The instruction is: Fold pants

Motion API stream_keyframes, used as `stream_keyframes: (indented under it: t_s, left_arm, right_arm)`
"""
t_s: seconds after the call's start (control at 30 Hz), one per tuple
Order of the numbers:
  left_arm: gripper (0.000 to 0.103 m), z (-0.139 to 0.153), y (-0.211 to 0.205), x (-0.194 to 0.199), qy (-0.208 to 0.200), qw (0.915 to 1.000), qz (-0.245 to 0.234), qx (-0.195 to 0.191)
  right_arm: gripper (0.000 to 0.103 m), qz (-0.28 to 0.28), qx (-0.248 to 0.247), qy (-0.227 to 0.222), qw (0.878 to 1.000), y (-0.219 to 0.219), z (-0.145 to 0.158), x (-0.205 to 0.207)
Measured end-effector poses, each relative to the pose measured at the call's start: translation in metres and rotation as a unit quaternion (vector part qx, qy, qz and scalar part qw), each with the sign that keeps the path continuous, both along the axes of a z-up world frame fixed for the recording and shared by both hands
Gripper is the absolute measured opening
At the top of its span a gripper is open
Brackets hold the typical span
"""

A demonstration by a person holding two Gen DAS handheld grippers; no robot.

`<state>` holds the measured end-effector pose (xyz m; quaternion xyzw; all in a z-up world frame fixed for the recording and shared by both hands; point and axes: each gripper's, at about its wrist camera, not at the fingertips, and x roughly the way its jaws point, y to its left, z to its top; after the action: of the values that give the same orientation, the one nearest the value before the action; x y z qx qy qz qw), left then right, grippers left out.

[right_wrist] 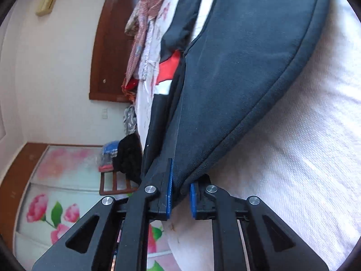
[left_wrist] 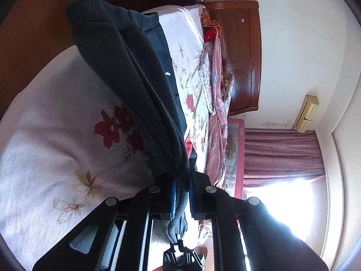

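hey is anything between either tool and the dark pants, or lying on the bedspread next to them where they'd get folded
Nothing visible. The left tool and right tool are both shut on the dark pants, and the floral bedspread beside them shows bare.

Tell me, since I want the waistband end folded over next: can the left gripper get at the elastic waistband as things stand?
Probably not yet. The left gripper is shut on one end of the dark pants, and the waistband lies at the far end on the bedspread. Nothing blocks the way, but it would have to let go first.
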<state>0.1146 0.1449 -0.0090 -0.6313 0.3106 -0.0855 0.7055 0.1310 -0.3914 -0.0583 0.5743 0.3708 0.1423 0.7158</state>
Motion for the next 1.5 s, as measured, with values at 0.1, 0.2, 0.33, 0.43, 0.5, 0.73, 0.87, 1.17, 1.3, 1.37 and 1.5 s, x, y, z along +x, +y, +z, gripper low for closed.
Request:
stream_keyframes:
  t_s: [0.1, 0.2, 0.33, 0.43, 0.5, 0.73, 0.87, 1.17, 1.3, 1.37, 1.5]
  left_arm:
    - [0.008, 0.004, -0.009, -0.032, -0.012, 0.9998, 0.0, 0.017]
    - [0.008, 0.005, -0.024, -0.072, -0.01, 0.9997, -0.008, 0.02]
    - [0.008, 0.004, -0.042, -0.13, 0.007, 0.9996, -0.017, 0.021]
    - [0.008, 0.001, -0.055, -0.17, 0.034, 0.9976, -0.041, 0.044]
    - [0.008, -0.005, -0.062, -0.19, 0.059, 0.994, -0.058, 0.072]
    - [0.041, -0.025, -0.071, -0.213, 0.173, 0.9692, -0.087, 0.152]
    - [0.1, 0.029, -0.097, -0.218, 0.104, 0.9465, -0.1, 0.289]
    - [0.101, 0.055, -0.168, -0.193, 0.029, 0.8987, -0.254, 0.357]
    - [0.101, 0.053, -0.172, -0.188, 0.053, 0.8938, -0.263, 0.359]
    - [0.101, 0.049, -0.166, -0.192, 0.064, 0.898, -0.253, 0.354]
    - [0.101, 0.034, -0.161, -0.185, 0.091, 0.9017, -0.245, 0.344]
  right_arm:
    - [0.011, 0.029, -0.017, -0.025, 0.999, -0.014, 0.022, -0.023]
    - [0.011, 0.05, -0.021, -0.033, 0.998, -0.029, 0.033, -0.045]
    - [0.011, 0.07, -0.029, -0.03, 0.997, -0.046, 0.034, -0.081]
    - [0.011, 0.089, -0.056, -0.026, 0.994, -0.05, 0.031, -0.102]
    - [0.012, 0.117, -0.073, -0.019, 0.99, -0.046, 0.019, -0.107]
    - [0.04, 0.148, -0.159, 0.033, 0.975, -0.046, -0.001, -0.129]
    - [0.051, 0.052, -0.18, 0.024, 0.982, -0.104, 0.023, -0.142]
    - [0.051, -0.137, -0.278, 0.078, 0.947, -0.227, 0.034, -0.067]
    - [0.049, -0.152, -0.321, 0.117, 0.927, -0.241, 0.024, -0.026]
    - [0.04, -0.143, -0.329, 0.131, 0.924, -0.239, 0.016, -0.011]
    - [0.038, -0.132, -0.357, 0.169, 0.909, -0.232, 0.001, 0.006]
